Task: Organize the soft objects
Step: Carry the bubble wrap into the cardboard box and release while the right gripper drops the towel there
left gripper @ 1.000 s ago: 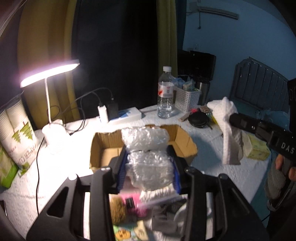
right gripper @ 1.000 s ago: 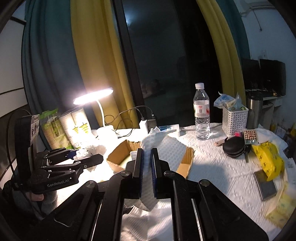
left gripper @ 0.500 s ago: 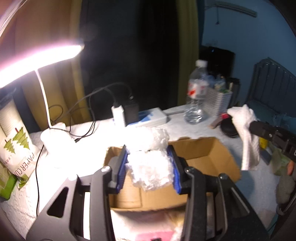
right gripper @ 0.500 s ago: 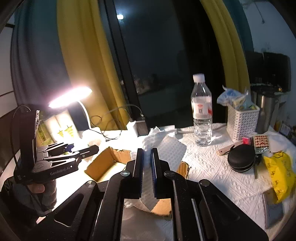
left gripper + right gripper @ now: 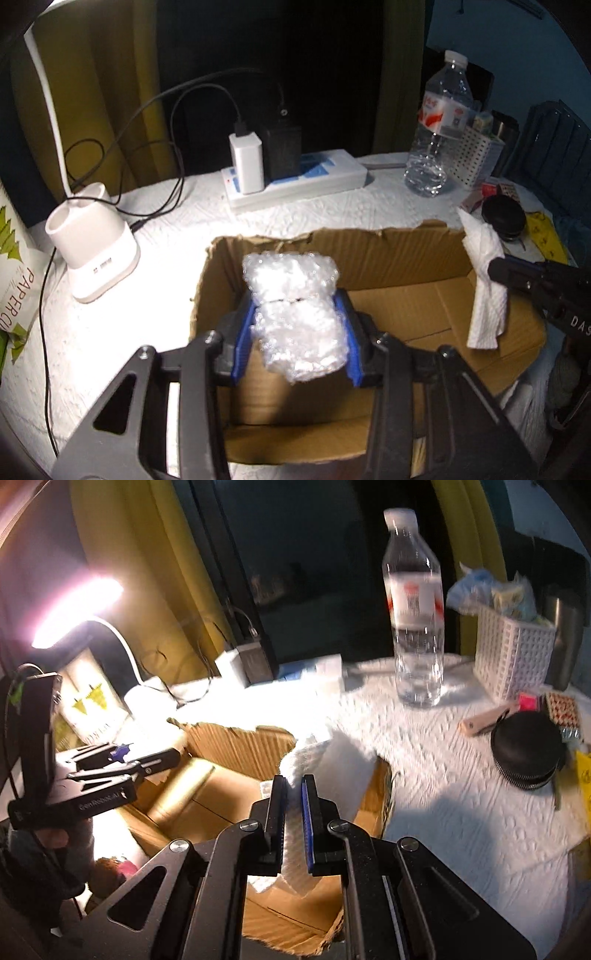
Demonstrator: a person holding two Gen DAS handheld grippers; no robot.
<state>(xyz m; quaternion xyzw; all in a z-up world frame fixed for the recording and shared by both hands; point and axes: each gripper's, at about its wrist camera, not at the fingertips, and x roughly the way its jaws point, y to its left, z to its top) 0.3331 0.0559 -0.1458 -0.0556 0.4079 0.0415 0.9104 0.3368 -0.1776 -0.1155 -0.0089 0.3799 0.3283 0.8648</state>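
My left gripper (image 5: 295, 325) is shut on a wad of clear bubble wrap (image 5: 295, 310) and holds it over the open cardboard box (image 5: 399, 317). My right gripper (image 5: 293, 805) is shut on a white paper towel (image 5: 332, 771) that hangs over the box's right side; the box also shows in the right wrist view (image 5: 236, 746). In the left wrist view the towel (image 5: 485, 291) dangles from the right gripper (image 5: 498, 267) inside the box's right wall. The left gripper shows at the left of the right wrist view (image 5: 162, 758). The box floor looks bare.
On the white tablecloth: a lit desk lamp with white base (image 5: 92, 251), a power strip with chargers (image 5: 295, 177), a water bottle (image 5: 439, 125), a white basket (image 5: 513, 653), a round black case (image 5: 528, 753), a paper cup pack (image 5: 14, 280).
Both grippers have moved forward and down over the box. The bubble wrap and the towel now hang above or within its opening. The items seen below the left gripper have left view.
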